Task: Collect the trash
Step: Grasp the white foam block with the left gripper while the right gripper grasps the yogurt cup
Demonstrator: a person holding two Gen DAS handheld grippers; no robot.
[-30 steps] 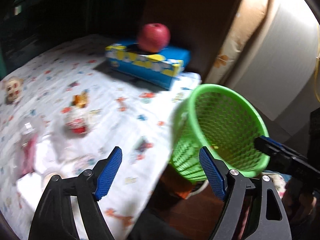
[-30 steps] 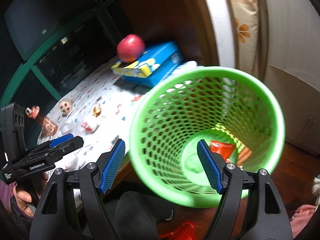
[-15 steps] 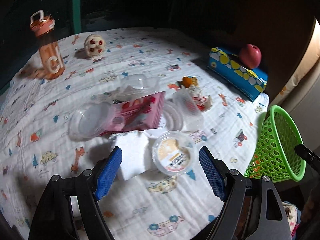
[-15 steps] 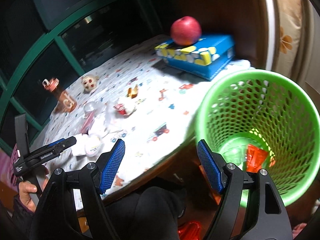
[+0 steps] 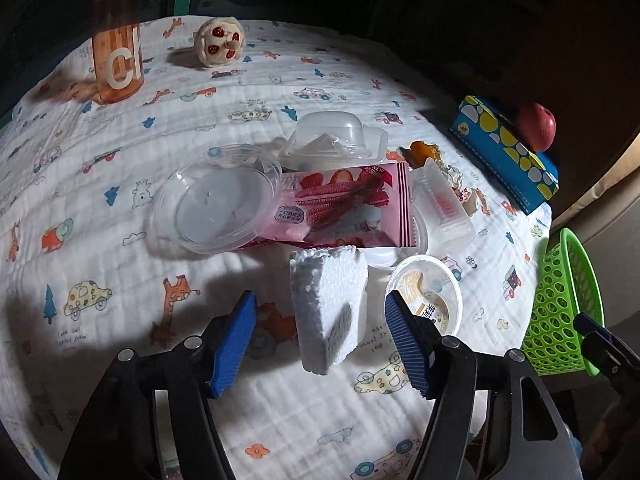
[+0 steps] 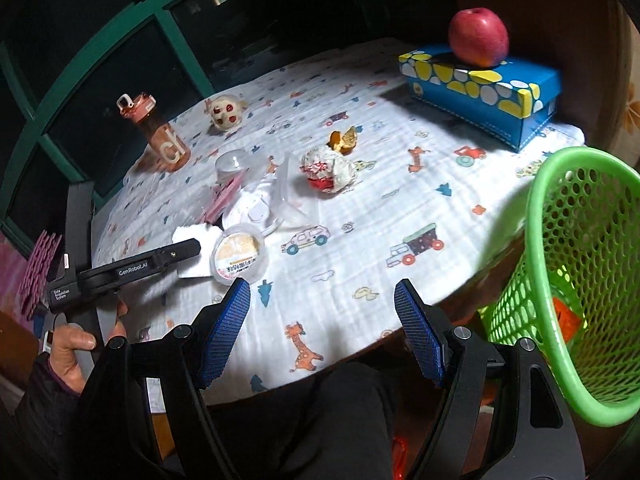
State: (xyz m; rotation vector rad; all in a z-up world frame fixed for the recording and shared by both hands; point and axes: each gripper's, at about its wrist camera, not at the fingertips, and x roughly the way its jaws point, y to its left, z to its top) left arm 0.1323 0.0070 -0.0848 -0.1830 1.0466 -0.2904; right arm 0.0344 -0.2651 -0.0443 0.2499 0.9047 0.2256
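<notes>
My left gripper (image 5: 320, 338) is open, its jaws either side of a white foam block (image 5: 330, 306) on the table. Beside the block lie a round lidded cup (image 5: 426, 298), a pink snack wrapper (image 5: 348, 206) and clear plastic lids and boxes (image 5: 216, 210). My right gripper (image 6: 322, 334) is open and empty over the table's near edge. The green mesh basket (image 6: 580, 280) stands off the table's right edge with red trash inside. A crumpled wrapper (image 6: 328, 170) and orange peel (image 6: 344, 138) lie mid-table. The left gripper also shows in the right wrist view (image 6: 176, 254).
An orange water bottle (image 5: 116, 36) and a small plush toy (image 5: 220, 42) stand at the far side. A blue tissue box (image 6: 480, 90) with a red apple (image 6: 478, 38) on it sits at the far right. The tablecloth (image 6: 400, 216) is printed white.
My left gripper swung from the basket back over the table and closed in on the foam block. My right gripper drew away from the basket's mouth toward the table edge.
</notes>
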